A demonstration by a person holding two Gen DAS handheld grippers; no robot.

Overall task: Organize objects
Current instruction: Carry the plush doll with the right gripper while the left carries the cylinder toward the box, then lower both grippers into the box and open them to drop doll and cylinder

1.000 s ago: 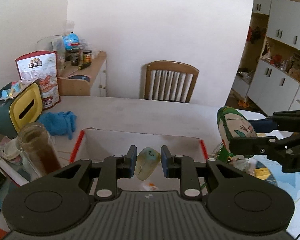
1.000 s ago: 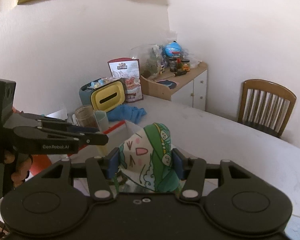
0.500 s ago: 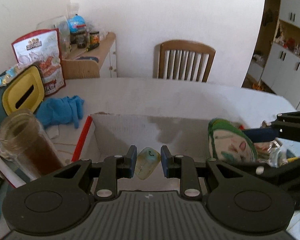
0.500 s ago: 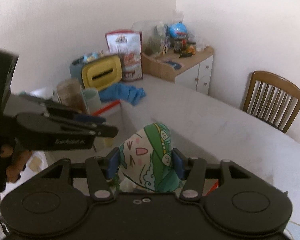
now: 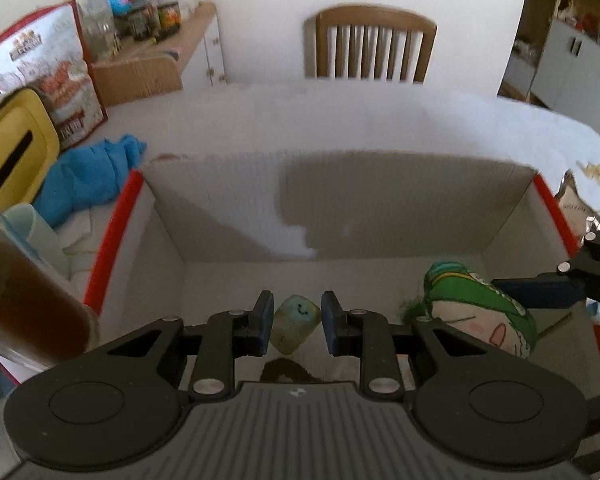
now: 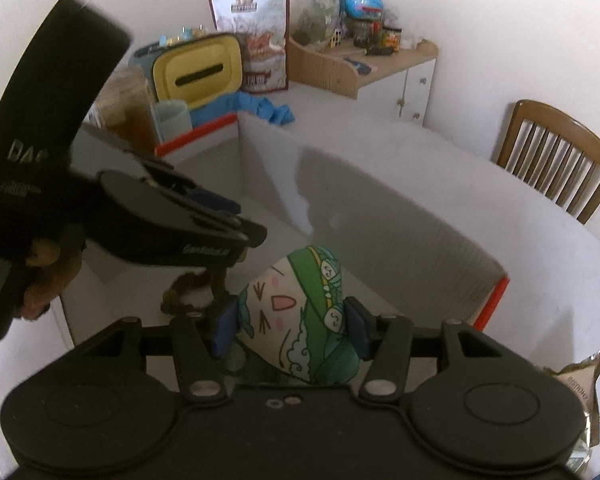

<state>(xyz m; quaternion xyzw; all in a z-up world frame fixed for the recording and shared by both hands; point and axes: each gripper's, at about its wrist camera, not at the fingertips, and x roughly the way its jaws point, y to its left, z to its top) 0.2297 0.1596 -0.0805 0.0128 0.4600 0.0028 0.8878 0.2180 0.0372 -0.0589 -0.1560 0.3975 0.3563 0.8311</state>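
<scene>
The left gripper [image 5: 296, 322] sits low centre in the left wrist view, its blue pads closed on a small pale green toy [image 5: 295, 326] with a drawn smile. The toy hangs tilted between the pads, inside the open white box [image 5: 380, 200] with red edges that fills the middle of the frame. A dark brown patch lies on the box floor just below the toy.

The right gripper [image 6: 290, 328] sits low centre in the right wrist view, its pads pressed against both sides of a green and cream plush [image 6: 300, 320] with a drawn face. The plush is also down inside the box [image 6: 380, 208]. In the left view the same plush [image 5: 480, 312] shows at lower right, near the right wall of the box.

At the left of the left view stand a jar [image 5: 24, 296] of brown liquid, a pale cup [image 5: 32, 236], a blue cloth [image 5: 88, 176] and a yellow bin [image 5: 16, 156]. A snack bag [image 5: 44, 72] leans at upper left. A wooden chair [image 5: 374, 46] stands at top centre behind the table [image 5: 420, 120].
</scene>
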